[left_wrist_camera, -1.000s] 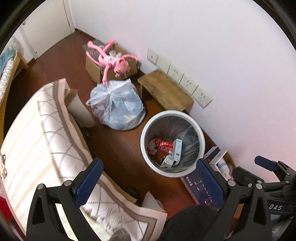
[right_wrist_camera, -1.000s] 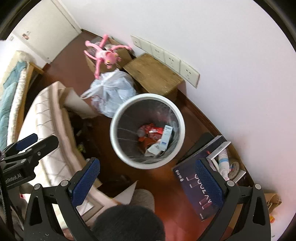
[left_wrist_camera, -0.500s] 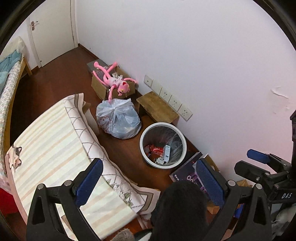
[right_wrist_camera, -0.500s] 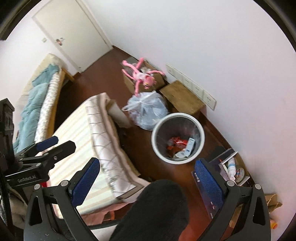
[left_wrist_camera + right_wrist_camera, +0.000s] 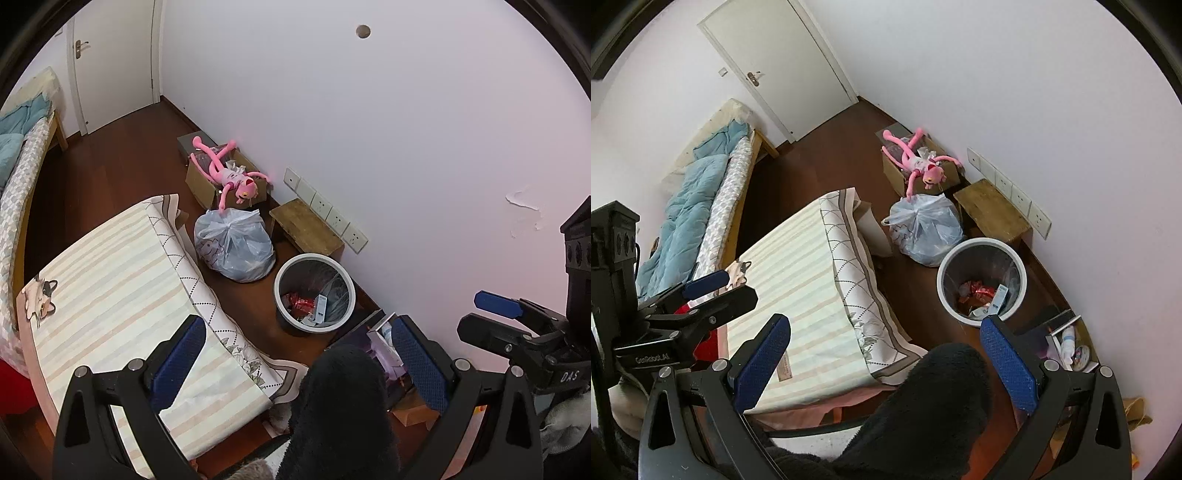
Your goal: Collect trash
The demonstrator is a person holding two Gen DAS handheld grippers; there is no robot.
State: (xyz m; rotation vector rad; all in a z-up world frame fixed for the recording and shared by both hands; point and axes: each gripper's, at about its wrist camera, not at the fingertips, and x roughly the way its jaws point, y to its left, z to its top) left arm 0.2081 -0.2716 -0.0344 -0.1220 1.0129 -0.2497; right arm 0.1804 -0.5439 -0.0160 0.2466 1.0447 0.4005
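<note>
Blue pads line both hand-held grippers, and each one is spread wide with nothing between its fingers. The left hand-held gripper [image 5: 295, 354] hangs high over the room, empty, touching nothing; the right hand-held gripper [image 5: 884, 350] is held the same way, just as wide and just as bare. Right under both sits a dark fuzzy shape, part of the person holding them [image 5: 923, 406], though I cannot tell which part.

Beyond the fingers, down on the dark wooden floor [image 5: 122, 155], stands the white round trash bin [image 5: 280, 273] with a clear liner, upright, mouth facing up, close to the wall. Inside lie red wrappers [image 5: 297, 301] and a small white box [image 5: 321, 304] that leans on end against the liner, its long side running up toward the rim. Just beside the bin, on the side away from the grippers, sits a knotted pale blue plastic bag [image 5: 234, 245], full, knot on top. A low wooden stool [image 5: 304, 227] stands against the wall next to both, under a row of wall sockets [image 5: 325, 208].

Farther along the wall a pink plush toy [image 5: 231, 179] sprawls across an open cardboard box [image 5: 201, 184]. A bench draped in a striped cloth [image 5: 801, 273] fills the near side, and a bed with a blue quilt [image 5: 687, 206] lies beyond it near the white door [image 5: 775, 59].
</note>
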